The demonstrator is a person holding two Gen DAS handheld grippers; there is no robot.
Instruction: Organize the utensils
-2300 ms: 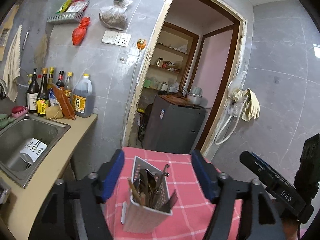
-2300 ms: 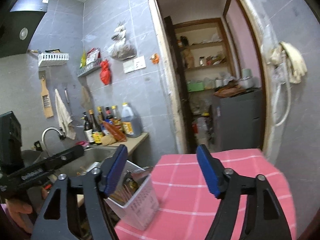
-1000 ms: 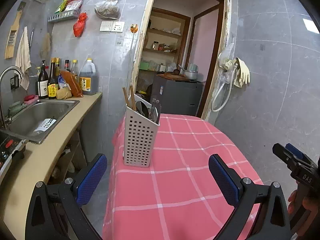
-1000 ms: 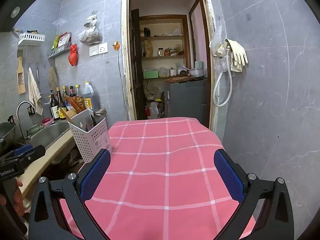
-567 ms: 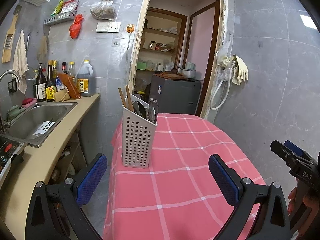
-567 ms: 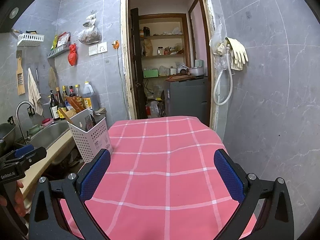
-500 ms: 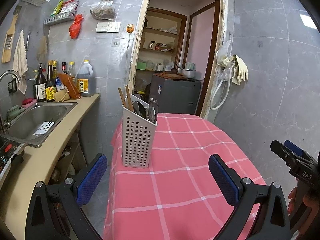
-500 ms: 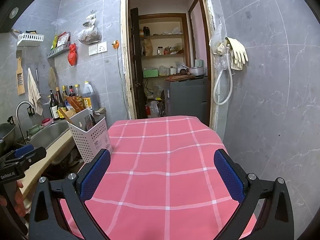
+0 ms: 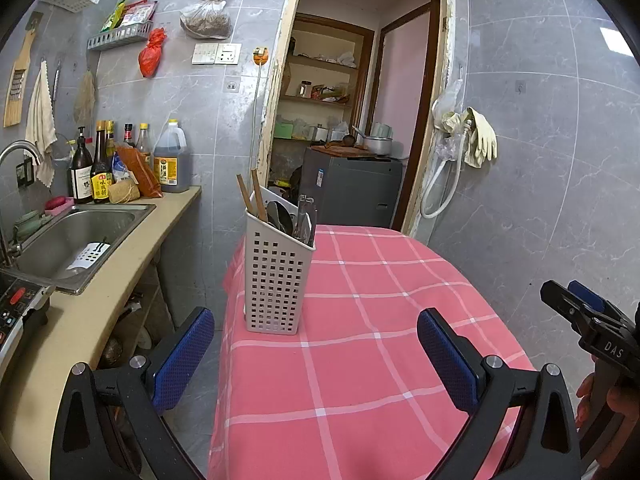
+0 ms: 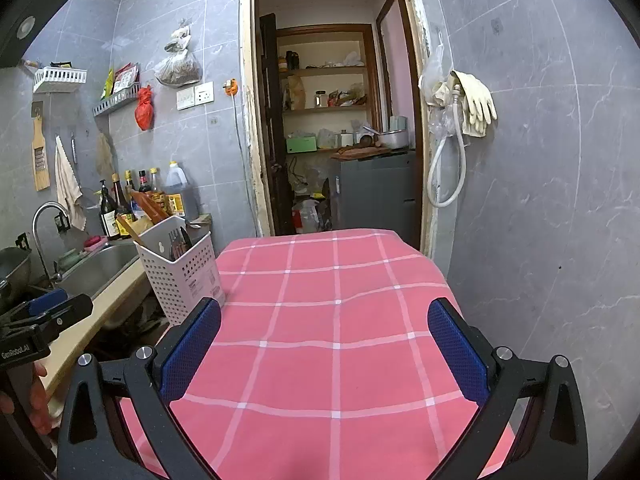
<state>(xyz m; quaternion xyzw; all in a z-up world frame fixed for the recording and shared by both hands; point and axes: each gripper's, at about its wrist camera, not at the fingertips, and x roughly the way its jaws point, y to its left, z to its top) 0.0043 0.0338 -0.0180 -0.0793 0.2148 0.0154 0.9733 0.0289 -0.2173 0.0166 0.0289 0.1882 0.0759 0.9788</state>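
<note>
- Chopsticks [image 9: 252, 196] and spoons showed plainly only in our left wrist view, upright in the white utensil holder [image 9: 277, 280]; our right wrist view caught that holder at the table's left edge.
- Left gripper [image 9: 316, 354] and right gripper [image 10: 325, 350] both gaped wide, empty — nothing stood between them and the holder.
- Pink checked tablecloth [image 10: 336, 320] lay beneath, with sink [image 9: 76, 236] and doorway beyond.
</note>
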